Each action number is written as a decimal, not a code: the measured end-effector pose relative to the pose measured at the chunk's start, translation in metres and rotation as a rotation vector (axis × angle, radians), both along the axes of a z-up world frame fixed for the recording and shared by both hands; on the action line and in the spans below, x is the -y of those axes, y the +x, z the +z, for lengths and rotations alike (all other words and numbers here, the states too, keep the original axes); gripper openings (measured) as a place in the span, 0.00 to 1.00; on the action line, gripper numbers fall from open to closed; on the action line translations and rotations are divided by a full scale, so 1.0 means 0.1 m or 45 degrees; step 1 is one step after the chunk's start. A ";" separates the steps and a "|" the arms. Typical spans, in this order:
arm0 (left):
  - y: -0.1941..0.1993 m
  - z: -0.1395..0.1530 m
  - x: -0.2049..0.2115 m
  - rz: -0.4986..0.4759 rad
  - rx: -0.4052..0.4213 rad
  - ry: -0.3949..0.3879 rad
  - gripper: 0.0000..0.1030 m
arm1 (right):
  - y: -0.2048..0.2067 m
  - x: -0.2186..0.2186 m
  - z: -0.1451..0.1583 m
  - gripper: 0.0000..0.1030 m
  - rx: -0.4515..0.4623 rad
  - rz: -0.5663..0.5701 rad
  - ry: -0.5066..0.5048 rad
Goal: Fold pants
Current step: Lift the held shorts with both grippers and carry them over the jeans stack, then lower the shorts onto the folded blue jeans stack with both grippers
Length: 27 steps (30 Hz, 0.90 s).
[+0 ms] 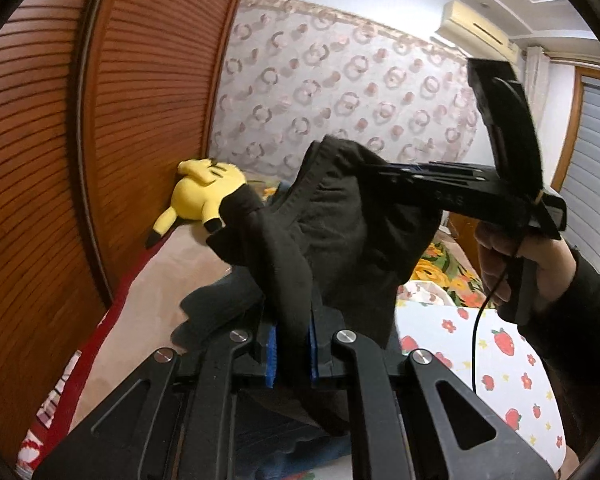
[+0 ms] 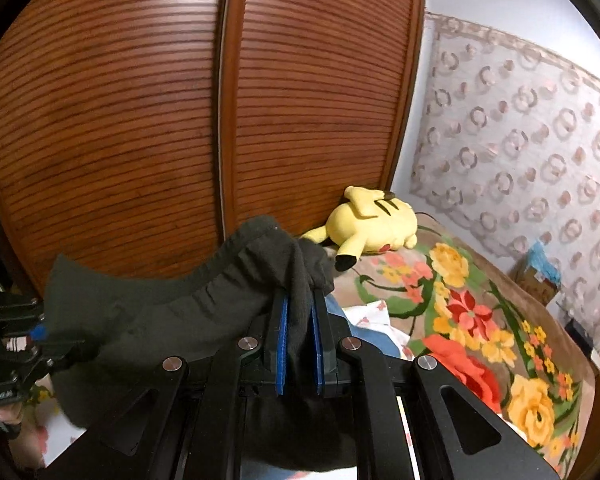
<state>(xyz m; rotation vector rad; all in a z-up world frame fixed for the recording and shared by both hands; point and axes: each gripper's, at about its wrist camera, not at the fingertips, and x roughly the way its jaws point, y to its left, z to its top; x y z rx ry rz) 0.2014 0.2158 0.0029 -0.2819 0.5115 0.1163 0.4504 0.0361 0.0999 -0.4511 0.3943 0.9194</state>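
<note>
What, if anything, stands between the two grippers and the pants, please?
Nothing visible: the left gripper and right gripper each have their jaws already clamped directly on the dark pants.

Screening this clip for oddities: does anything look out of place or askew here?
Only the yellow plush toy, lying face down on the floral blanket against the slatted wooden doors. The dark grey pants hang bunched between both shut grippers, as expected.

yellow plush toy [image 2: 374,220] on floral blanket [image 2: 480,320] | louvered wooden doors [image 2: 180,100] behind
</note>
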 end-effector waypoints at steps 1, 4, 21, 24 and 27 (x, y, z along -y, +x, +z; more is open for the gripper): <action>0.00 -0.01 -0.02 0.010 -0.007 -0.001 0.12 | 0.04 -0.06 -0.03 0.10 -0.002 0.002 -0.006; -0.03 -0.05 -0.05 0.034 -0.023 -0.002 0.12 | 0.17 -0.20 -0.08 0.10 -0.021 0.002 -0.002; -0.22 -0.08 0.15 0.019 -0.037 0.066 0.47 | -0.02 0.31 -0.24 0.47 -0.121 -0.070 0.114; -0.19 -0.12 0.17 0.015 -0.050 0.065 0.47 | -0.05 0.37 -0.26 0.48 -0.139 -0.096 0.113; -0.14 -0.18 0.13 0.040 -0.081 0.073 0.47 | -0.04 0.37 -0.23 0.48 -0.164 -0.115 0.121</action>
